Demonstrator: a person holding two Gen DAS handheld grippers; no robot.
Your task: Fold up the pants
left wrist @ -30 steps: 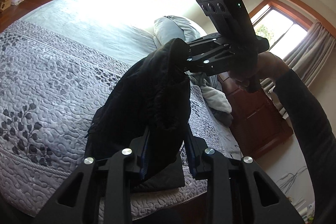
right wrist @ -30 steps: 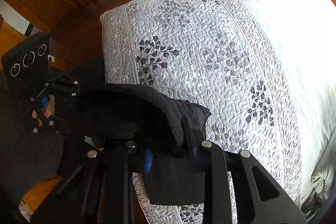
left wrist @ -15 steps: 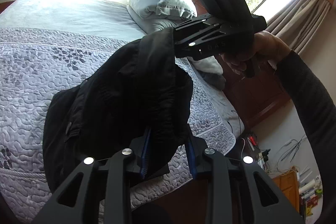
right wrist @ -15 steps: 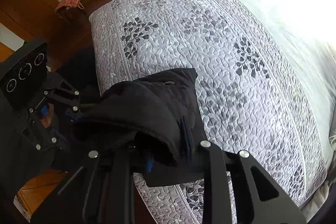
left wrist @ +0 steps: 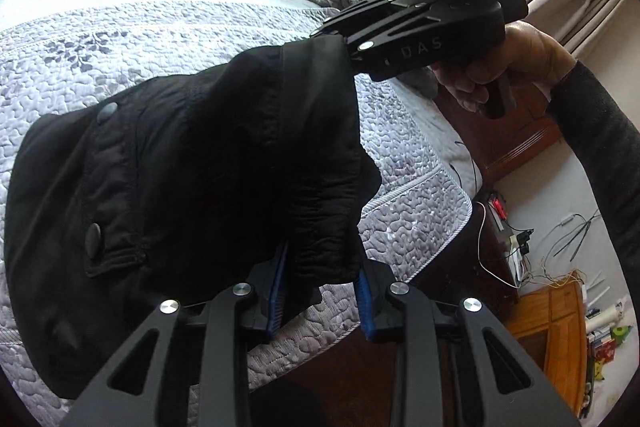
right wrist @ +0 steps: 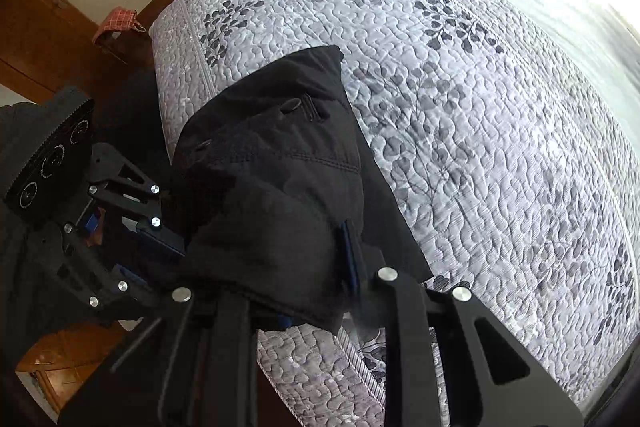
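We hold the black pants [left wrist: 192,163] bunched between our two tools, over the near corner of the bed [right wrist: 460,99], with the hanging fabric draping down onto the quilt. The left gripper [left wrist: 320,283] is clamped narrow on a thick wad of the cloth, blue pads pressing from both sides. The right gripper [right wrist: 316,267] has folds of the same garment between its fingers, and its jaws are closing on them.

We judge the cloth soft and limp, fairly light, with no stiffness of its own: it sags wherever we do not support it and will slump into a heap if let go. The buttoned flap and stitched seams look like the firmer parts. We would take hold along the waistband or a seamed edge, one gripper at each end, so the fabric hangs flat rather than wadded.
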